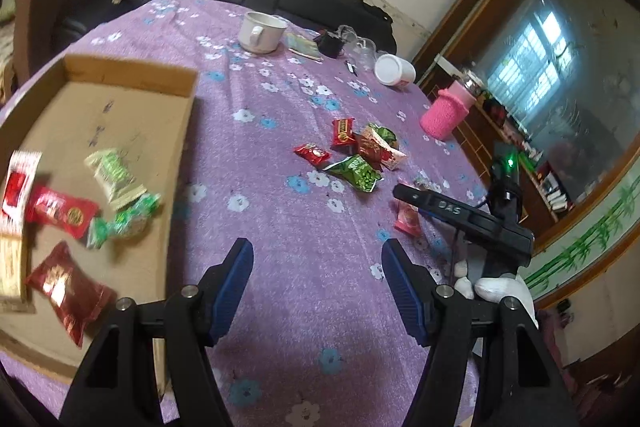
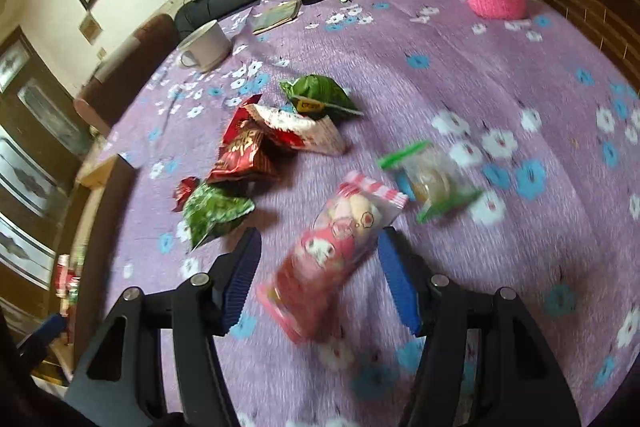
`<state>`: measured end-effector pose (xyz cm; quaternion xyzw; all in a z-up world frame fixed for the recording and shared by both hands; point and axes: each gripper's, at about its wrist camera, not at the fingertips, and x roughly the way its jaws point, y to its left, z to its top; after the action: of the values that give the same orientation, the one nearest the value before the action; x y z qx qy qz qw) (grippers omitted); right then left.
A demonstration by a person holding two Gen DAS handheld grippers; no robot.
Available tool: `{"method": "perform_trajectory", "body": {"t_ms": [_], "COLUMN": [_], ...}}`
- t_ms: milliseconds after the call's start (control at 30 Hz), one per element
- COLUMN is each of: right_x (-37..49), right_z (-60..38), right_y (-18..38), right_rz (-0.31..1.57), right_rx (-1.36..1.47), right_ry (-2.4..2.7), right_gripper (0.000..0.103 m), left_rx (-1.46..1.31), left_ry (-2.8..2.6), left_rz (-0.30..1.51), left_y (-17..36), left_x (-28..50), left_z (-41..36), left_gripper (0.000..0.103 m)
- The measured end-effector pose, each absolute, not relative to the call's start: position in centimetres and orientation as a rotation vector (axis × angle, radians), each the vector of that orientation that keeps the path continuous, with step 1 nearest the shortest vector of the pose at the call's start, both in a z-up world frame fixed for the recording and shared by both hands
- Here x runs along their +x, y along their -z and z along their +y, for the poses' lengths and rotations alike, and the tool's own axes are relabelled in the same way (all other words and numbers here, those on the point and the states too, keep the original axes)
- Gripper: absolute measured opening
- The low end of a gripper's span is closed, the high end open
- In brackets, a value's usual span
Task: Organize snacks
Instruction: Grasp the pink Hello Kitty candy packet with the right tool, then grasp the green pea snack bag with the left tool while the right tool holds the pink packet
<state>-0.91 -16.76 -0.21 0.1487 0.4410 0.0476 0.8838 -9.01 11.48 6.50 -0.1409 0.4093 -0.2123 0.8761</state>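
Both hand-held grippers, left (image 1: 318, 269) and right (image 2: 318, 259), gape wide.

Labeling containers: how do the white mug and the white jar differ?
The white mug stands upright with a handle; the white jar lies on its side, has no handle, and carries a red label. The mug sits nearer the cardboard box. Both rest on the purple cloth.

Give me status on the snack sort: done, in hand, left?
Done: several packets already lie in the cardboard box. In hand: nothing gripped; the right gripper is open around the pink packet, not closed on it, and the left gripper is open and empty over the tablecloth. Left: that pink packet, the clear green-edged packet beside it, and the red and green pile on the cloth.
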Motion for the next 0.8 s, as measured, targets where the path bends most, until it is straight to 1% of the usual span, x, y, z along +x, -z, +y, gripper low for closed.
{"method": "perform_trajectory", "body": {"t_ms": [33,67,100,133,167,400,500,733,767,800], "right_x": [-0.9,-0.9,-0.9,-1.0,-1.1,-1.4,-1.4,-1.4,-1.4,-1.4], "right_z": [-16.7,-16.7,-16.9,-17.5,-17.9,-19.4,-19.4,-19.7,-19.7,-19.7], "right_y": [0.3,0.3,0.5,0.6,0.7,1.0,1.1,1.2,1.2,1.2], "right_rz": [0.912,0.909,0.908,0.898,0.893,0.882,0.886,0.894,0.895,0.895], "right_rx": [0.293,0.283,0.290,0.322,0.341,0.428,0.439,0.473,0.474,0.473], "right_ry": [-0.090,-0.086,-0.094,-0.110,-0.121,-0.176,-0.186,-0.203,-0.205,-0.207], "right_gripper": [0.054,0.036,0.031,0.030,0.027,0.027,0.027,0.027,0.027,0.027], "left_rx": [-0.280,-0.261,-0.248,-0.232,-0.214,-0.105,-0.007,0.139,0.159,0.175], "left_ry": [0.449,0.459,0.467,0.475,0.483,0.524,0.521,0.580,0.575,0.565], "left_rz": [0.855,0.859,0.863,0.870,0.880,0.879,0.876,0.910,0.929,0.942], "left_y": [-6.5,-6.5,-6.4,-6.3,-6.2,-5.4,-4.5,-2.5,-1.9,-1.4], "left_x": [-8.7,-8.3,-7.9,-7.4,-6.9,-2.6,-0.4,2.5,2.8,3.0], "left_z": [10.9,10.1,9.5,8.7,7.8,2.3,0.1,-3.0,-3.2,-3.3], "left_gripper": [0.067,0.067,0.066,0.066,0.066,0.066,0.066,0.066,0.065,0.062]}}
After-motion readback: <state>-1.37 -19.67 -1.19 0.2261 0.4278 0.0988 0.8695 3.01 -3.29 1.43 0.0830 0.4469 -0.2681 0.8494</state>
